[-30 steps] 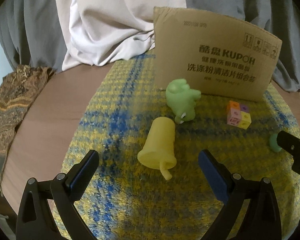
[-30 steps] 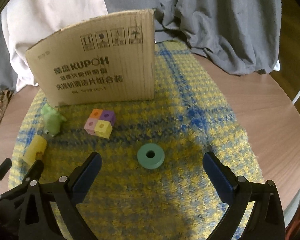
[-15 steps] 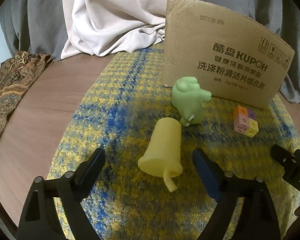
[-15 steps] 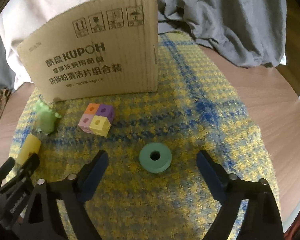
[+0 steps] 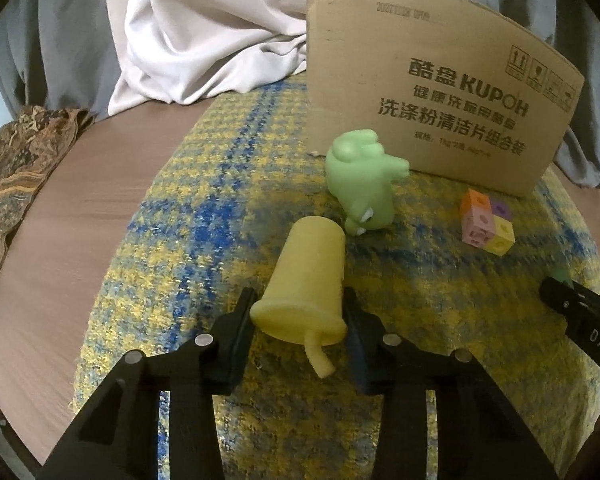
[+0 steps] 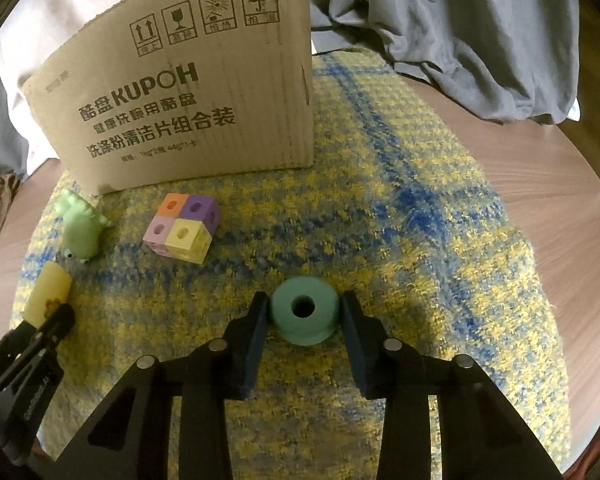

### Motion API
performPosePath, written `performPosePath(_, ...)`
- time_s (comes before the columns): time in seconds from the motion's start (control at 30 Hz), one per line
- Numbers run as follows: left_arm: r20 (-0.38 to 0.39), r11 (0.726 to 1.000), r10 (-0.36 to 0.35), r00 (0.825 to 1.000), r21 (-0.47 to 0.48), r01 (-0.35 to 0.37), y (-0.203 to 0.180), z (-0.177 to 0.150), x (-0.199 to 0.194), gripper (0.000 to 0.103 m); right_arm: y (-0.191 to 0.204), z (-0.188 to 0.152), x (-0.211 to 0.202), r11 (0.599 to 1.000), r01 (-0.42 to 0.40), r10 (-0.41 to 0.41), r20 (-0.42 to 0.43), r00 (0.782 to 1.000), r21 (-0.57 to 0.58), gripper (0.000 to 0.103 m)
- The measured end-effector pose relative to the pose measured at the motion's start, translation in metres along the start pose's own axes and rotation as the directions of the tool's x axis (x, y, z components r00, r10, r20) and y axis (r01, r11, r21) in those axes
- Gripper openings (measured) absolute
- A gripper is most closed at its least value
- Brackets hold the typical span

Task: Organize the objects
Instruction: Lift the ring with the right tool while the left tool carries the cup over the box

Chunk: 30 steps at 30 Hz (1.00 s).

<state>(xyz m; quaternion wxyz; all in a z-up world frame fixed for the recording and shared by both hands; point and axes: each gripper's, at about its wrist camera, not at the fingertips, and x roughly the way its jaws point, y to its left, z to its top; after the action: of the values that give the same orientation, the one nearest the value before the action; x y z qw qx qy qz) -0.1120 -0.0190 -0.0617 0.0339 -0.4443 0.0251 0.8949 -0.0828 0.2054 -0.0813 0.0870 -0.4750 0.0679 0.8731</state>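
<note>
Left wrist view: your left gripper (image 5: 300, 314) is closing on the yellow cup (image 5: 310, 280), a smooth tapered toy lying on its side with a stubby straw; both pads touch its wide rim. Right wrist view: your right gripper (image 6: 303, 318) is clamped on the teal ring (image 6: 303, 314), a matte thick disc with a centre hole. Both sit on the nubby yellow-blue woven mat (image 6: 420, 240), in front of the corrugated cardboard box (image 6: 188, 92). Glossy green frog toy (image 5: 362, 182) and pastel cube block (image 6: 182, 228) lie untouched.

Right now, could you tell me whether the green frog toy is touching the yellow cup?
Apart. The right wrist view shows it: patterned cloth lies between the frog and the cup. The left wrist view only makes them look overlapped.
</note>
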Motion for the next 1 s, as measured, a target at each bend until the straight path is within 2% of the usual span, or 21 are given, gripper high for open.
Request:
performPosePath(0.3, 0.004, 1.000, -0.008, 1.000, -0.004, 0.008, 0.003, -0.004, -0.007, 0.040, 0.007, -0.002, -0.017, 1.000, -0.007, 0.008, 0.038, 0.999, -0.025, 0.036)
performPosePath(1.0, 0.087, 0.999, -0.031, 0.996, 0.010, 0.030, -0.001, 0.010, -0.049, 0.040, 0.014, 0.010, -0.062, 0.998, -0.034, 0.041, 0.133, 0.990, -0.050, 0.036)
